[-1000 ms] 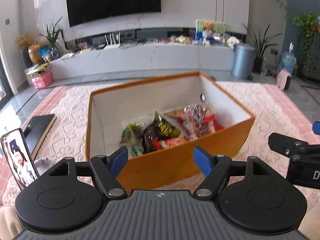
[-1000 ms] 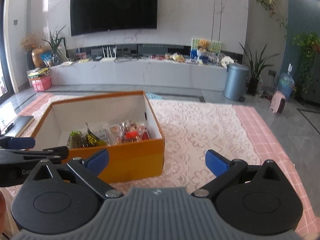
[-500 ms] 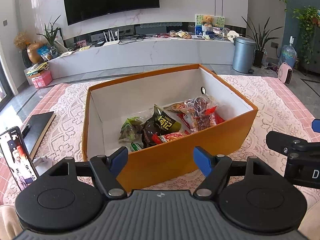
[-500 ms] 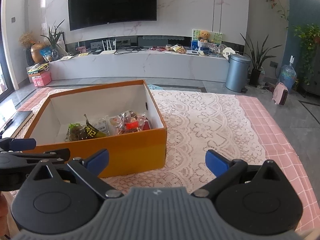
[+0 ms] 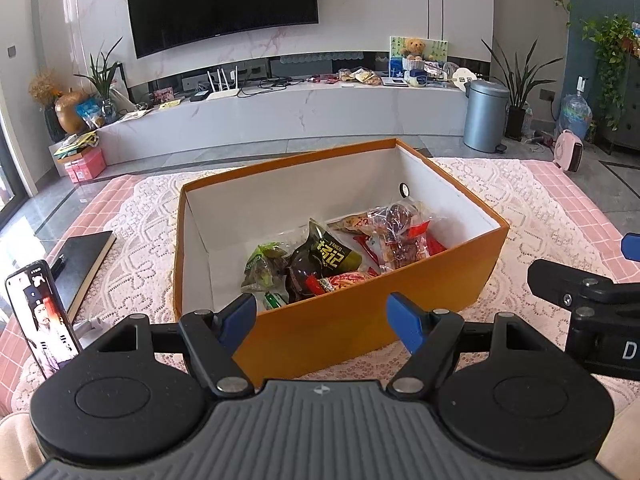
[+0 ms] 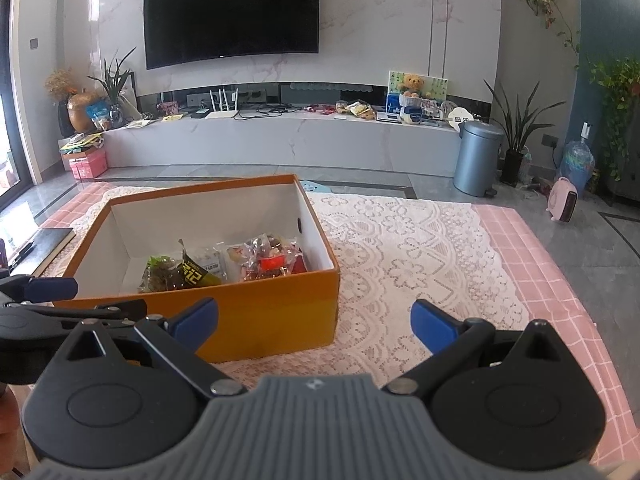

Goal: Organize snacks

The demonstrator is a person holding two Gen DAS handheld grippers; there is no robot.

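Note:
An orange cardboard box [image 5: 448,276] [image 6: 276,304] with white inner walls stands on a lace cloth. Inside lie several snack packs: a dark green pack [image 5: 326,254] [image 6: 192,274], a light green pack [image 5: 264,264], and a clear bag of red-wrapped snacks [image 5: 400,232] [image 6: 272,258]. My left gripper [image 5: 322,320] hovers just short of the box's near wall, open and empty. My right gripper [image 6: 314,320] hangs near the box's right front corner, also open with nothing between its blue fingertips [image 6: 434,322].
A phone [image 5: 40,320] stands upright at the left, playing a video. A black notebook [image 5: 80,260] lies beside it. The lace cloth [image 6: 420,248] over pink check fabric stretches right of the box. Beyond are a TV bench [image 6: 280,136] and a grey bin [image 6: 478,156].
Both views have shifted slightly, so the box sits a little lower and closer in frame. Both grippers stay open and empty.

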